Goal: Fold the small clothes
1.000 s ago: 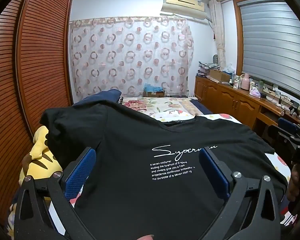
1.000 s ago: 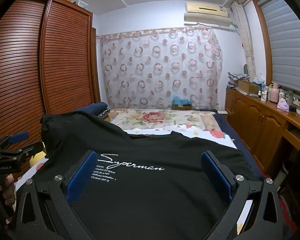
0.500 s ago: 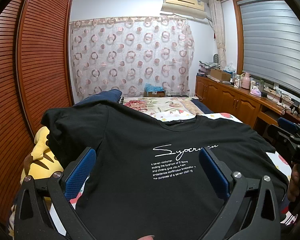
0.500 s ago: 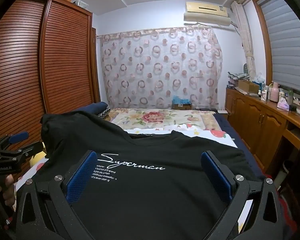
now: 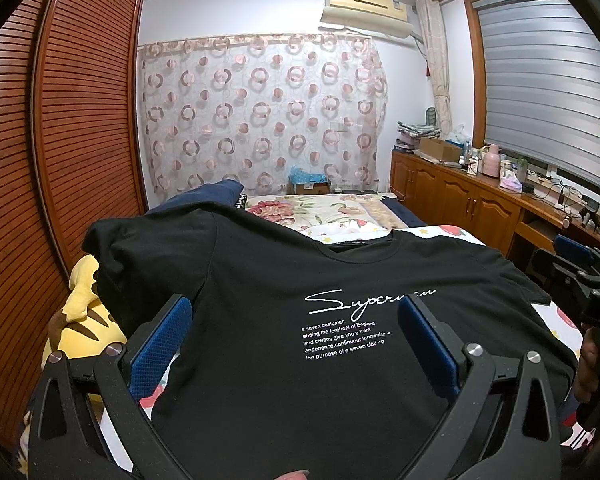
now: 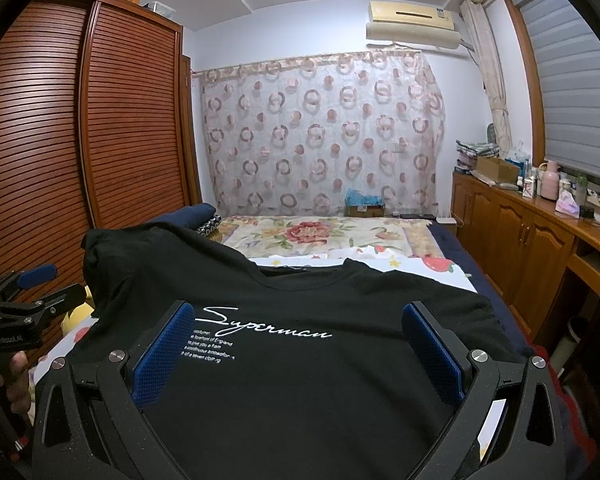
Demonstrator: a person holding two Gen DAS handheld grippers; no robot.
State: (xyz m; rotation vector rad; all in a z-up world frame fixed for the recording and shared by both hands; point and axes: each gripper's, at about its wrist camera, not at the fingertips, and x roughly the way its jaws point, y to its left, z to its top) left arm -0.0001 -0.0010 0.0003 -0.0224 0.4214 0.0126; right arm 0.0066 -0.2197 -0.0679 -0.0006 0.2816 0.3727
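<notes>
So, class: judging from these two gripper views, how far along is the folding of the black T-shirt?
Done: the black T-shirt lies spread front-up on the bed, print showing. In hand: nothing; the left gripper and right gripper are open above it. Left: every fold; both sleeves are still out and the left one looks bunched.

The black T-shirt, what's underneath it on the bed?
Under the black T-shirt a white strawberry-print sheet shows at the edges, and a yellow plush toy pokes out at its left. Anything beneath its middle is covered.

Slatted wardrobe (image 5: 60, 140) left; ringed curtain (image 5: 260, 120) behind; yellow plush (image 5: 80, 312).
</notes>
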